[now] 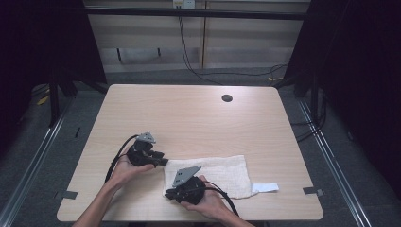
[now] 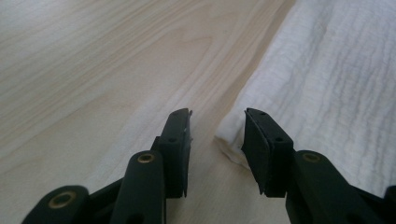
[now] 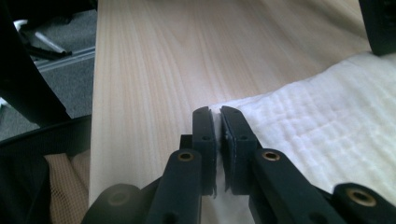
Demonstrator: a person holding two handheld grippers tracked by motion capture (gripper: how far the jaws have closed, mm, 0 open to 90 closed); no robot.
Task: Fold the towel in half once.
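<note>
Towel (image 1: 222, 174) lies flat on the near part of the table (image 1: 189, 113), folded into a long band, with its left end between the two hands and a small white tag (image 1: 265, 187) at its right end. The right gripper (image 1: 169, 194) is down at the near left corner, its jaws drawn nearly together on the cloth's edge; in the right gripper view a thin sliver of white fabric sits between the pads (image 3: 205, 135), so the bite looks shallow. The left gripper (image 2: 217, 128) rests at the far left corner with its jaws partly apart; the corner's folded edge lies in front of the right-hand jaw and partly in the gap, and the pads are not pressing it. The main risk, as I judge it, is that the right gripper's pinch holds only the top layer or a bare margin, and a lift or pull would let it slip free or peel the fold open. If the left jaws close where they stand, they may miss the corner or nip only a wisp. Lifting with one corner held would drag the towel askew across the wood.
</note>
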